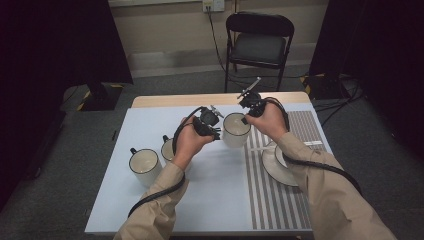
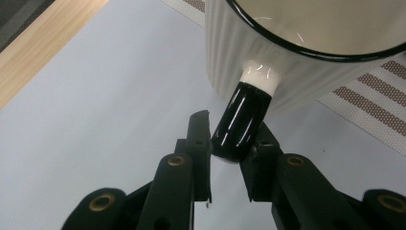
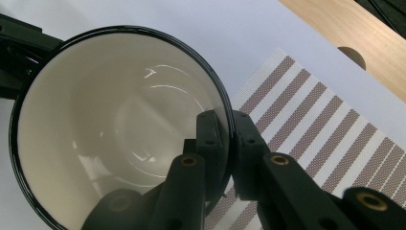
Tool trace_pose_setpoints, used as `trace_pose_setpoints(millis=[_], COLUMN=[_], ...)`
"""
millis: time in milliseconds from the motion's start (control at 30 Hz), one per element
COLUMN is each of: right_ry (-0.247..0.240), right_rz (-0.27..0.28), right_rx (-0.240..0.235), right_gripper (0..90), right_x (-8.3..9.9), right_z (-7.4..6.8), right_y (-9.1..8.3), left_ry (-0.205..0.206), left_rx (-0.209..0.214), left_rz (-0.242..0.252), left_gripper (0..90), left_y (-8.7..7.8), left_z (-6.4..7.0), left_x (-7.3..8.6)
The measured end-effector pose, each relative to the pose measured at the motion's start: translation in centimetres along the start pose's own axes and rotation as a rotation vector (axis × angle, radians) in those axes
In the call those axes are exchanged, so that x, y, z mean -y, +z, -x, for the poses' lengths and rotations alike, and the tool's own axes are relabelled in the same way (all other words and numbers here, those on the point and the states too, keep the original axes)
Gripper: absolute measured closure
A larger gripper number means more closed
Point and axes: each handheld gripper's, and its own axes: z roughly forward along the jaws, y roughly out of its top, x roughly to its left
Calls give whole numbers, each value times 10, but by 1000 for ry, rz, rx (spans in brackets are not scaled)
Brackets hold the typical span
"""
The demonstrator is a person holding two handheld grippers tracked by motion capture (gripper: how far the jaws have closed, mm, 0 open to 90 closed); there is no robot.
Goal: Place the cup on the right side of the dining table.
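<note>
High view: we see the white mug point(image 1: 235, 130) at frame centre, between our 2 grippers, at the left edge of the striped mat point(image 1: 285, 175) on the surface point(image 1: 220, 200).
Left gripper point(image 2: 230, 151): jaws slightly apart around the mug's black handle point(image 2: 239, 124); we cannot tell whether they press it.
Right gripper point(image 3: 229, 143): jaws closed on the mug's rim point(image 3: 218, 84), 1 inside, 1 outside.
Lower left: we see 2 more mugs point(image 1: 144, 166).
Right of centre: saucer point(image 1: 275, 165) on the mat.
</note>
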Motion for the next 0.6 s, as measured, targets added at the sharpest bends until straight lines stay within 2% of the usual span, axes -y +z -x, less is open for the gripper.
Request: trace_pose_setpoints(millis=[600], right_ry=[16], right_rz=[2], right_rx=[21], right_gripper=[840], right_x=[8], right_z=[12], right_y=[-2], left_ry=[3], left_rx=[0], left_rz=[1], left_gripper=[755], left_y=[11], left_z=[5], left_x=[-13])
